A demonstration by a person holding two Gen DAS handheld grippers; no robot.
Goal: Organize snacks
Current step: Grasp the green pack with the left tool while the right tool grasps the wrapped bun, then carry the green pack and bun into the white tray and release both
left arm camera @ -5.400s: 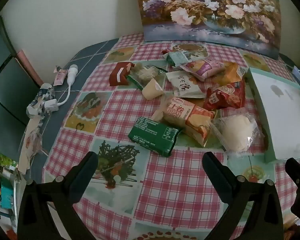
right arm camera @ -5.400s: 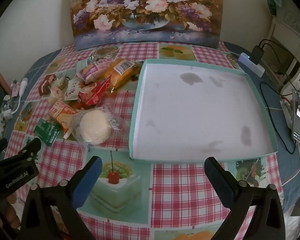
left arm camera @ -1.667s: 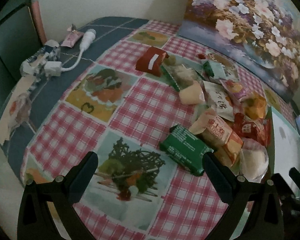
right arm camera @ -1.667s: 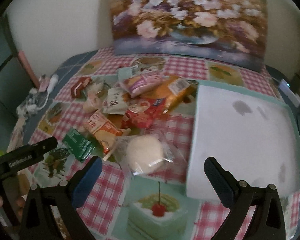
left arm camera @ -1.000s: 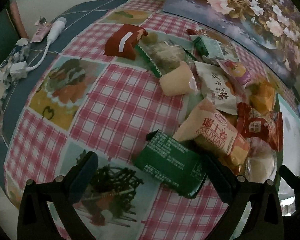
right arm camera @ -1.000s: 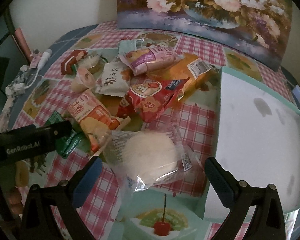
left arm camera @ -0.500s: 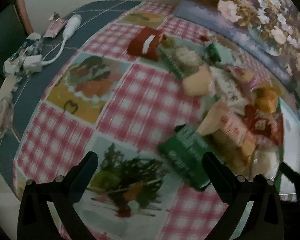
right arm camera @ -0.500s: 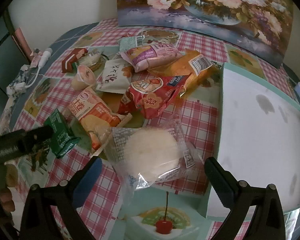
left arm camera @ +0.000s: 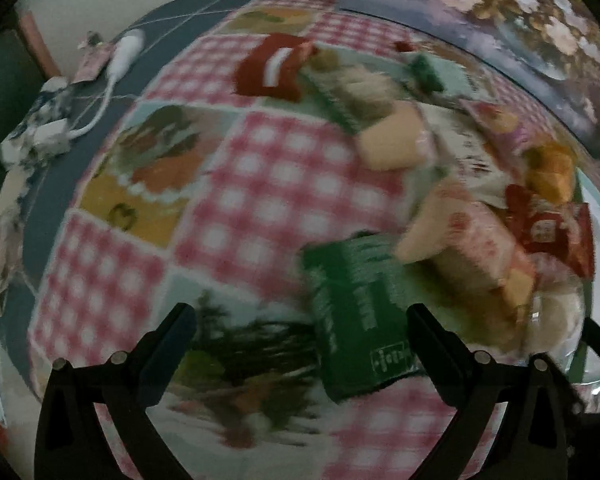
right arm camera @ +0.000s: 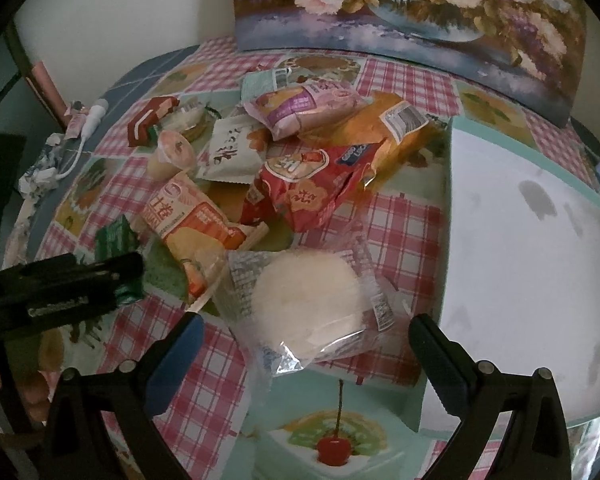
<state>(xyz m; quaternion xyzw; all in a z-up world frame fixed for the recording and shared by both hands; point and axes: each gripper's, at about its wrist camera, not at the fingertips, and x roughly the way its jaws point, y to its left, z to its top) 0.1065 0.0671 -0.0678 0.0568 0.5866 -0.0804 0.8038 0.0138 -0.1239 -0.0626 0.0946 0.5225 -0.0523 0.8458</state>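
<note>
A pile of snack packets lies on the checked tablecloth left of a teal-rimmed white tray [right arm camera: 452,216]. My left gripper [left arm camera: 300,328] is open; a green packet [left arm camera: 356,320] lies between its fingers, close against the right finger. That gripper also shows in the right wrist view [right arm camera: 72,284], next to the green packet [right arm camera: 116,240]. My right gripper [right arm camera: 304,340] is open, with a clear-wrapped white bun [right arm camera: 306,300] between its fingertips. Behind lie an orange-white packet [right arm camera: 192,220], a red packet [right arm camera: 304,192], a pink packet [right arm camera: 300,104] and an orange bag [right arm camera: 388,124].
A flower painting [right arm camera: 412,12] leans on the wall at the table's back. A white cable and plug [left arm camera: 112,64] with crumpled wrappers lie on the table's left edge. A red wrapper [left arm camera: 276,68] and a jelly cup [right arm camera: 172,152] sit at the pile's left.
My left gripper has moved in on the green packet, which has turned and now lies between its fingers. My right gripper has closed in on the wrapped bun.
</note>
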